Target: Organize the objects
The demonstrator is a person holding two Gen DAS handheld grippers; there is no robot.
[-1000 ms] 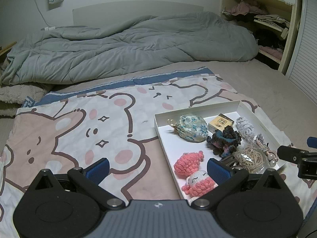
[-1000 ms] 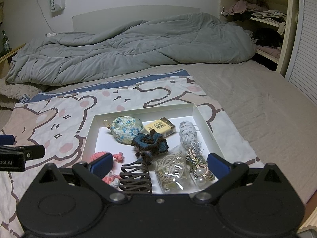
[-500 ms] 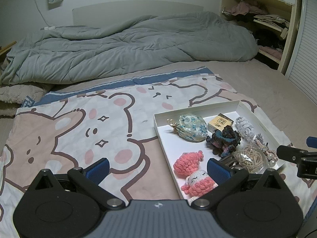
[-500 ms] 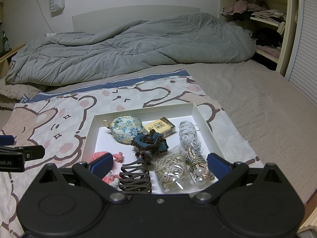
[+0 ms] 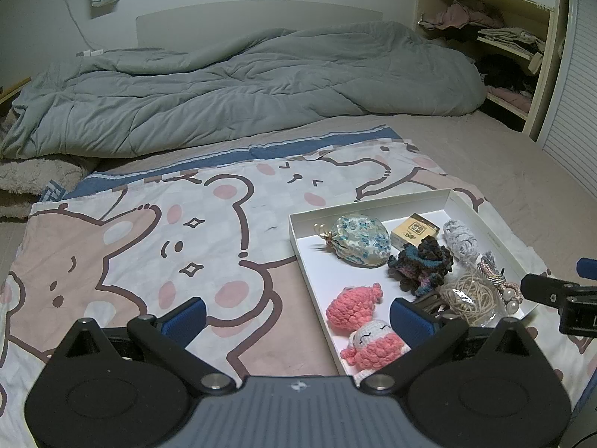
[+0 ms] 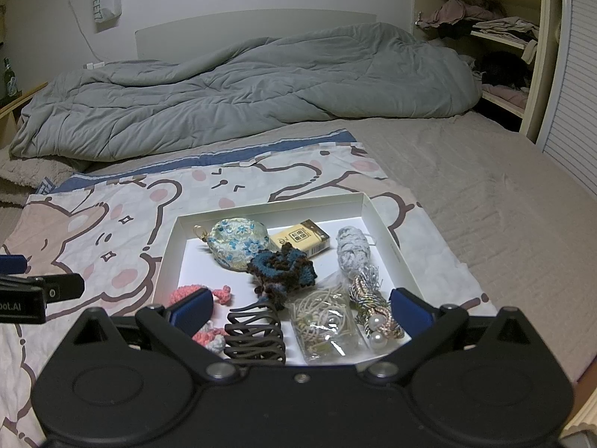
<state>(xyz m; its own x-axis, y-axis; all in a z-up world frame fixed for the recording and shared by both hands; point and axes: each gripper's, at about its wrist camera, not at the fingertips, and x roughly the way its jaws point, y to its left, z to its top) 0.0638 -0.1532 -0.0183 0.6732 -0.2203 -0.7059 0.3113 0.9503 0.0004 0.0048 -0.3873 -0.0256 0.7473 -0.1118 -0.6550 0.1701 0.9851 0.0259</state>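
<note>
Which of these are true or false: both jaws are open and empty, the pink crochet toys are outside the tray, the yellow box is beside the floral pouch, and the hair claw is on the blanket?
1. Both the left gripper and right gripper have open, empty jaws. True.
2. The pink crochet toys lie outside the white tray. False: they lie inside it.
3. The yellow box sits beside the floral pouch. True.
4. The brown hair claw rests on the bear blanket. False: it is in the tray.

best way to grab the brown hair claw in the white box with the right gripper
Grip the brown hair claw across its ribbed body, coming straight down from above with the right gripper. It lies flat near the white box front edge, teeth spread sideways; the pink crochet toy and clear bag crowd its flanks.
</note>
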